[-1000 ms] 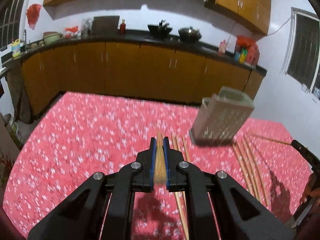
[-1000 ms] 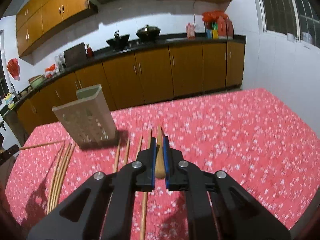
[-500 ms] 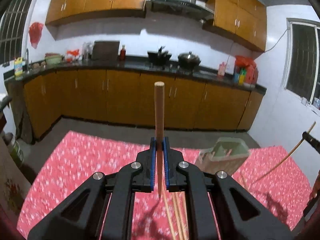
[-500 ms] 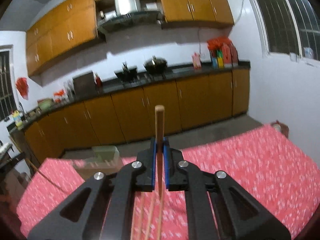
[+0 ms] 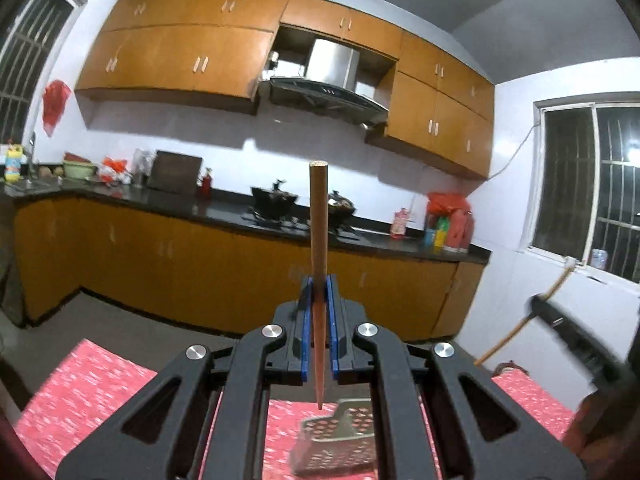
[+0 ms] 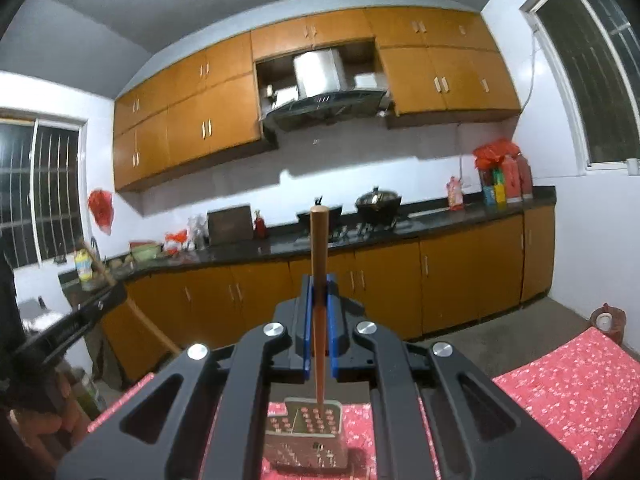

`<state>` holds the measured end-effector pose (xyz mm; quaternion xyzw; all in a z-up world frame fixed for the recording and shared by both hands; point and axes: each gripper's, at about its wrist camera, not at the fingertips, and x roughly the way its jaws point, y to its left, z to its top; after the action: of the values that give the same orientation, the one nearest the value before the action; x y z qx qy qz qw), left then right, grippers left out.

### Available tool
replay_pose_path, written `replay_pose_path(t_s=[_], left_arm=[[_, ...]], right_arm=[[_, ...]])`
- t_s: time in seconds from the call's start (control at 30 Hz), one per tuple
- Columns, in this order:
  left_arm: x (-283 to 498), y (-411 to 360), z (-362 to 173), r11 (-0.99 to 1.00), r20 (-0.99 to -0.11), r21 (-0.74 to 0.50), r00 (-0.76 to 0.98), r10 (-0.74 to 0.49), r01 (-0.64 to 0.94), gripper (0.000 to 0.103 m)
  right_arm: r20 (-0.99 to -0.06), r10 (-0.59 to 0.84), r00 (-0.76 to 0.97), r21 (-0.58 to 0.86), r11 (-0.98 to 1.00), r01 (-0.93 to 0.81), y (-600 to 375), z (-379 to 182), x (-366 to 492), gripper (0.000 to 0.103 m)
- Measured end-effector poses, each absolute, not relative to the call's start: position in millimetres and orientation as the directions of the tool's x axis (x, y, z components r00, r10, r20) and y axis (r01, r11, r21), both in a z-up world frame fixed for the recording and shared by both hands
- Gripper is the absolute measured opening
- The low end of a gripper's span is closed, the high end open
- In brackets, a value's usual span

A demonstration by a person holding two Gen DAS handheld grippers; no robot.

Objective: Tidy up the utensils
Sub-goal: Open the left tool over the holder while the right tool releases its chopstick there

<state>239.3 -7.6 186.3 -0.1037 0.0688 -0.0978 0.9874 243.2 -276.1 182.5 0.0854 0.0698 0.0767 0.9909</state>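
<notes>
Both grippers have risen and tipped level since a second ago, so each chopstick now stands upright, clear of the table. The left gripper (image 5: 319, 300) has its fingers clamped on one chopstick (image 5: 319, 216); the right gripper (image 6: 319, 300) grips the other chopstick (image 6: 319, 248) the same way. The holder (image 6: 306, 436) sits on the table below, and both thin tips hang over it. To do this well, I'd centre each tip above the holder's mouth, keep the sticks vertical, lower steadily, and release only once the tips are inside. The table (image 6: 568, 388) wears a red floral cloth; beyond are orange cabinets (image 5: 180, 60) and a dark counter.
</notes>
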Motion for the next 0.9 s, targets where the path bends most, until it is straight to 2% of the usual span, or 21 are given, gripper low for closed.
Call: replay_pose_path(t_s=[0.17, 0.33, 0.37, 0.4, 0.43, 0.47, 0.5, 0.53, 0.57, 0.77, 0.9], left_arm=[[261, -25, 148, 0.951, -0.199, -0.241, 0.949, -0.244, 0.194, 0.008], [277, -28, 122, 0.948, -0.292, -0.259, 0.92, -0.261, 0.187, 0.008], [278, -26, 118, 0.945, -0.305, -0.27, 0.915, -0.264, 0.182, 0.008], [278, -25, 118, 0.944, -0.31, -0.276, 0.913, -0.265, 0.181, 0.008], [277, -23, 117, 0.944, -0.312, -0.276, 0.912, -0.265, 0.18, 0.01], [275, -21, 117, 0.945, -0.312, -0.276, 0.913, -0.262, 0.177, 0.019], [274, -19, 117, 0.946, -0.31, -0.274, 0.916, -0.257, 0.172, 0.027], [271, -16, 119, 0.948, -0.3, -0.274, 0.922, -0.244, 0.162, 0.043], [268, -14, 122, 0.948, -0.288, -0.276, 0.928, -0.237, 0.157, 0.049], [251, 2, 132, 0.941, -0.246, -0.302, 0.942, -0.229, 0.15, 0.049], [231, 20, 131, 0.931, -0.229, -0.339, 0.949, -0.219, 0.133, 0.049]], right_arm=[[-0.237, 0.167, 0.957, 0.196, 0.973, -0.121, -272, 145, 270, 0.008], [-0.28, 0.166, 0.946, 0.195, 0.974, -0.114, -267, 126, 275, 0.01], [-0.281, 0.171, 0.944, 0.202, 0.972, -0.116, -267, 124, 274, 0.015], [-0.279, 0.171, 0.945, 0.206, 0.972, -0.115, -267, 124, 272, 0.025], [-0.274, 0.168, 0.947, 0.207, 0.972, -0.113, -268, 124, 270, 0.03], [-0.265, 0.166, 0.95, 0.208, 0.972, -0.112, -268, 124, 266, 0.035], [-0.261, 0.165, 0.951, 0.206, 0.972, -0.112, -268, 125, 265, 0.035], [-0.258, 0.164, 0.952, 0.205, 0.972, -0.112, -269, 126, 263, 0.035], [-0.254, 0.163, 0.953, 0.205, 0.972, -0.112, -270, 127, 261, 0.036], [-0.223, 0.138, 0.965, 0.225, 0.971, -0.087, -289, 131, 232, 0.039], [-0.256, 0.09, 0.963, 0.227, 0.974, -0.031, -307, 114, 213, 0.042]])
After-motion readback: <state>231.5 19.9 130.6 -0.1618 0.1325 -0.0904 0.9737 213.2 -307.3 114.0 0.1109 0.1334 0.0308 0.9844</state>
